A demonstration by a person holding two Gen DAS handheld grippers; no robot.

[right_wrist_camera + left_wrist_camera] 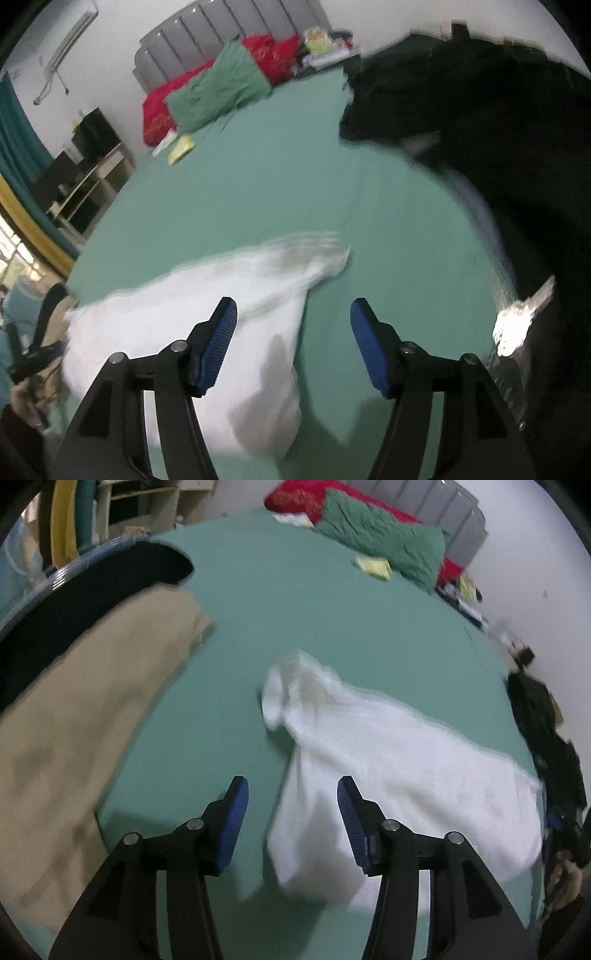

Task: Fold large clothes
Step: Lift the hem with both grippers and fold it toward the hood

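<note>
A white garment [388, 760] lies crumpled on the green bed sheet [280, 620], one end reaching toward the bed's middle. My left gripper [291, 794] is open and empty just above its near left edge. In the right wrist view the same white garment [221, 306] lies left of centre, blurred. My right gripper [293, 314] is open and empty over its right edge. The left gripper [33, 354] shows at the far left of the right wrist view.
A tan garment [74, 738] and a black one [92, 587] lie on the left. A black clothes pile [480, 122] fills the right of the right wrist view. Green pillow [384, 542], red bedding [295, 498] and grey headboard [436, 506] lie far. Shelves [85, 184] stand beside the bed.
</note>
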